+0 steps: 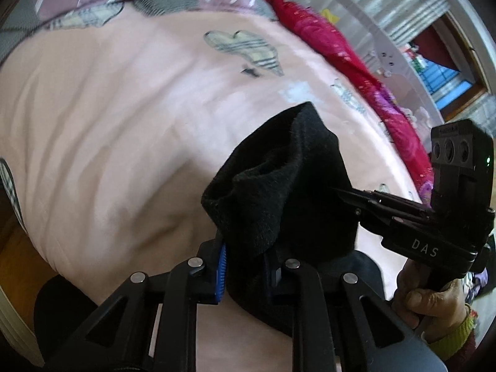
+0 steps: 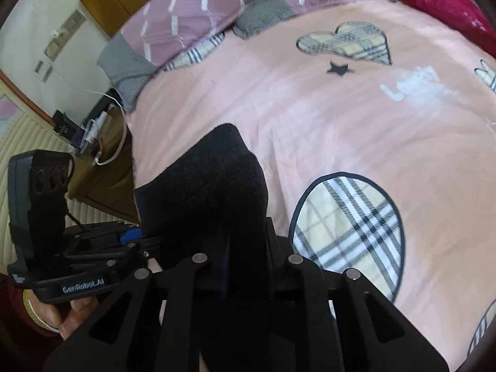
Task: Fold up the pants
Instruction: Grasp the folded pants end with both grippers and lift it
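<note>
Between both claws, black pants (image 1: 279, 192) hang bunched, fuzzy.

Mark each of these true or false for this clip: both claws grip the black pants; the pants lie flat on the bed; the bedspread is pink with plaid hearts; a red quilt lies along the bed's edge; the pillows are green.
1. Both the left claw and right claw grip the black pants. True.
2. The pants lie flat. False: they are bunched and lifted above the bedspread.
3. The bedspread is pink with plaid hearts. True.
4. A red quilt lies along the bed's edge. True.
5. The pillows are green. False: mauve and grey.
</note>
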Available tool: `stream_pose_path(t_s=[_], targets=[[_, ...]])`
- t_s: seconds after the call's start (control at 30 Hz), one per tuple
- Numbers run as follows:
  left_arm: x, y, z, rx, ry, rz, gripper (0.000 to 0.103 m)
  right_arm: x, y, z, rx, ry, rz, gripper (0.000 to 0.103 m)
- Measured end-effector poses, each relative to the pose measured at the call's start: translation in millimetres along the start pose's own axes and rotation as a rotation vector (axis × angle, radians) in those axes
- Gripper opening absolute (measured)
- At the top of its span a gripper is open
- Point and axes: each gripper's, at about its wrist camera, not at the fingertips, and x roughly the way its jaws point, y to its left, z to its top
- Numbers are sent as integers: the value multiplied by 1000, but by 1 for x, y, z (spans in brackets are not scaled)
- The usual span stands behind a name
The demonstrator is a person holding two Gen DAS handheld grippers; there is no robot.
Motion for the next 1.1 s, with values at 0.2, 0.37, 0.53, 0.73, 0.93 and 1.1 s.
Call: stream_pose_path(t_s=[0.2, 0.37, 0.53, 0.73, 0.93, 1.1], targets=[[-37, -53, -6, 123, -50, -95, 17, -65, 6, -24, -7, -131, 5, 18], [-56, -104, -17, 228, -59, -180, 17, -116, 0, -52, 27, -229, 3, 18], [-67, -155, -42, 358, -50, -235, 17, -161, -14, -88, 73, -306, -1, 18], [-57, -207, -80, 479, 20, -284, 17, -194, -32, -139, 143, -382, -19, 18], [-39, -241, -123, 590, 100, -303, 17, -206, -56, -191, 221, -418, -24, 18], [-22, -260, -151, 666, 160, -300, 17, -212, -68, -225, 269, -448, -22, 18]])
